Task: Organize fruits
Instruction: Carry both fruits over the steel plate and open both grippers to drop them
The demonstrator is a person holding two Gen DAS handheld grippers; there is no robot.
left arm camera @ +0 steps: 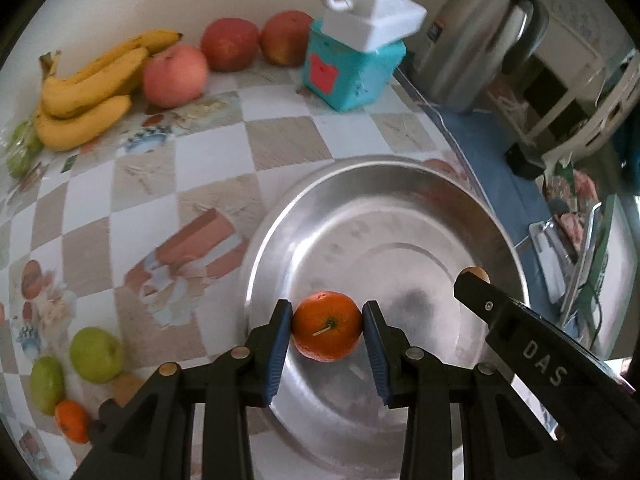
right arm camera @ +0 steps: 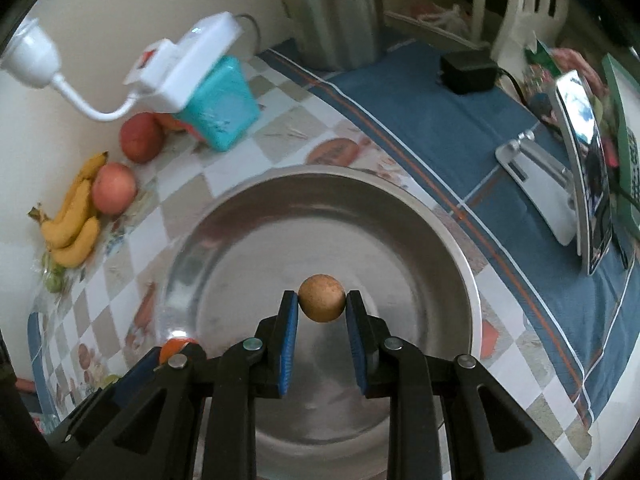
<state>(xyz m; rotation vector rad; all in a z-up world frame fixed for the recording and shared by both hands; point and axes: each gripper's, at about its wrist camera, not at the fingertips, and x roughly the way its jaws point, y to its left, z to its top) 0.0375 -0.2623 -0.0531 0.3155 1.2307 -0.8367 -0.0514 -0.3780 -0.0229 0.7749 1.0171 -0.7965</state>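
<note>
My left gripper (left arm camera: 326, 316) is shut on an orange tangerine (left arm camera: 326, 331) and holds it over the near part of a large steel bowl (left arm camera: 400, 184). My right gripper (right arm camera: 322, 300) is shut on a small round brown fruit (right arm camera: 322, 298) over the middle of the same bowl (right arm camera: 400, 196). In the left wrist view the right gripper's black finger (left arm camera: 476, 288) reaches in from the right with the brown fruit (left arm camera: 475, 272) at its tip. Nothing lies loose in the bowl.
Bananas (left arm camera: 88, 88) and three red apples (left arm camera: 174, 76) lie by the back wall. Two green fruits (left arm camera: 96, 354) and a second tangerine (left arm camera: 72, 420) lie at the left front. A teal box (left arm camera: 352, 68) with a white lamp, a steel kettle (left arm camera: 480, 36) and a phone stand (right arm camera: 536, 176) stand behind and right.
</note>
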